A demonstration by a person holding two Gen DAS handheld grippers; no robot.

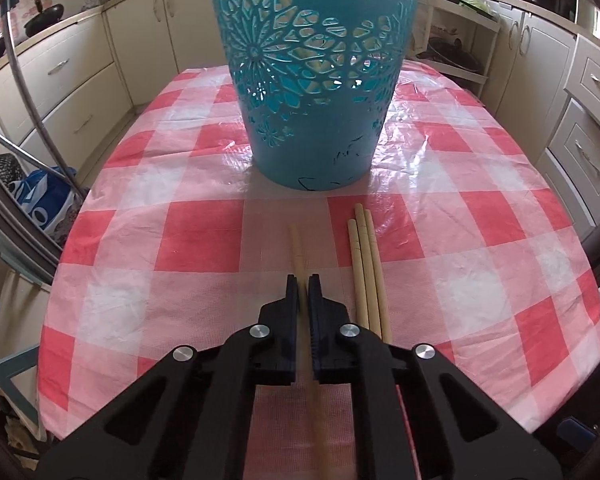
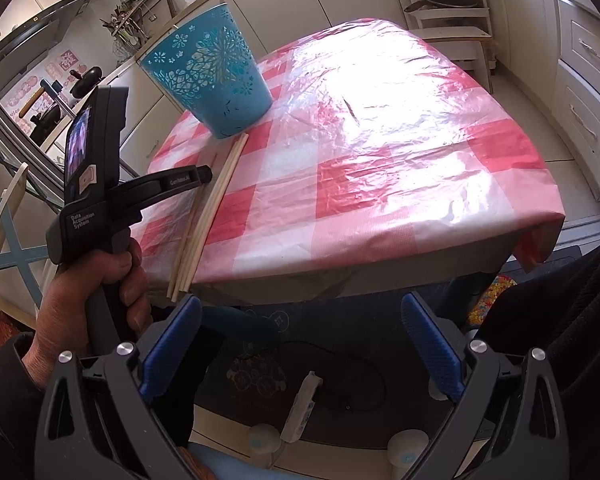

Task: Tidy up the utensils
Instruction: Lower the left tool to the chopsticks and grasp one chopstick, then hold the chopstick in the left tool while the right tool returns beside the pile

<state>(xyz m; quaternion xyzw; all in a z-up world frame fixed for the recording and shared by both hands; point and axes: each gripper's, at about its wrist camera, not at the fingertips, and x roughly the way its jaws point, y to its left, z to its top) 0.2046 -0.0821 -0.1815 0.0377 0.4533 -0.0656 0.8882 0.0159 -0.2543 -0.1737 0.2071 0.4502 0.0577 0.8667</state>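
Left wrist view
- Left tongs [image 1: 304, 280]: black, lower centre of the frame, jaws closed tight on a single pale wooden chopstick [image 1: 297, 250], which runs up between them and sticks out beyond the tips toward the centre.
- Loose chopsticks: three pale wooden chopsticks [image 1: 366, 276] lying side by side, touching one another, just right of the tongs; their lower ends pass behind the black arm.
- Basket: teal plastic basket with cut-out flower pattern [image 1: 312, 80], upright, upper centre, near the far tips of the chopsticks but apart from them.
- Worktop: covered by a red-and-white checked plastic cloth [image 1: 480, 248], glossy and creased.
- Surroundings: cream kitchen cabinets [image 1: 72, 80] along the left and right edges.

Right wrist view
- Right tongs [image 2: 300, 340]: black arms with blue ribbed pads, lower centre, jaws wide apart with nothing between them, held off the near edge of the worktop, floor below.
- Left hand [image 2: 96, 280]: lower left, wrapped round the dark handle of the left tongs; tips hidden, reaching to the chopstick group.
- Chopsticks: the pale sticks lie in a bundle at centre left, near ends overhanging the cloth's edge.
- Basket: upper left, on the cloth's far corner.
- Cloth: bright glare at upper centre.
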